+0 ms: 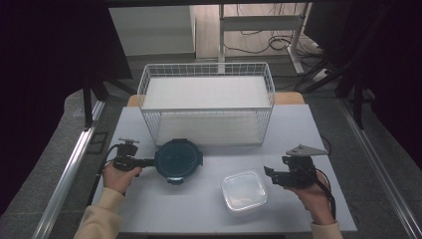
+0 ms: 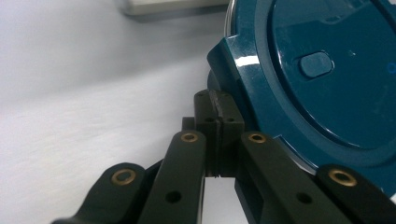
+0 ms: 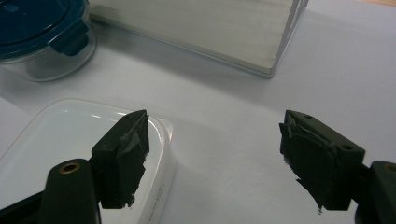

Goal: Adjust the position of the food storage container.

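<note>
A round clear container with a dark blue clip lid (image 1: 178, 158) stands on the table in front of the wire basket. My left gripper (image 1: 151, 162) is shut, its tips against the lid's left edge. In the left gripper view the pads (image 2: 218, 105) meet with nothing visible between them, right beside a clip tab of the blue lid (image 2: 327, 70). My right gripper (image 1: 268, 175) is open just right of a square white plastic container (image 1: 244, 191). In the right gripper view the right gripper (image 3: 215, 140) has its left pad over a corner of the white container (image 3: 70, 135) and its right pad over bare table.
A white wire basket (image 1: 149, 84) with a pale board as its floor stands at the back middle of the grey table (image 1: 174, 209). Its base corner (image 3: 210, 28) and the blue-lidded container (image 3: 37, 23) lie ahead of the right gripper. Dark curtains flank the table.
</note>
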